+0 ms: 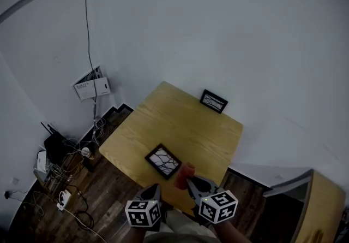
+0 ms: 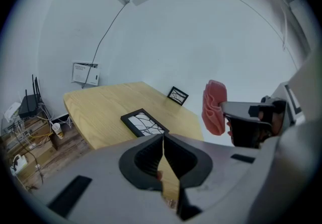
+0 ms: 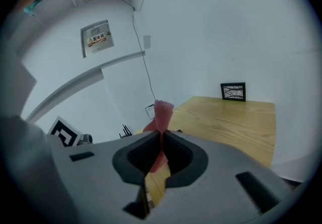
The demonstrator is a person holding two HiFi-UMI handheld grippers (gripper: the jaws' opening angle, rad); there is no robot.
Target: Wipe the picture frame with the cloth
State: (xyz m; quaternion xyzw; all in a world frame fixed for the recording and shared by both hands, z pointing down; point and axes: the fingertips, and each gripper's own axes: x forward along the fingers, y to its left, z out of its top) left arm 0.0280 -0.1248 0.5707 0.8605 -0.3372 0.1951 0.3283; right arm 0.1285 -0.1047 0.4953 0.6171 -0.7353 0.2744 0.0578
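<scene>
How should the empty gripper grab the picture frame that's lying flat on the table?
Probably by its black rim. The picture frame lies flat on the table, so only an edge offers a hold. The left gripper, shut and empty now, would open and come low from the near left side, leaving the face free for the cloth in the right gripper.

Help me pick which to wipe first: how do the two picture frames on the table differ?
The near frame lies flat on the table; the far frame stands upright. The near frame sits by the table's near edge, the far frame at its opposite edge. Both have black rims around white pictures with dark lines.
</scene>
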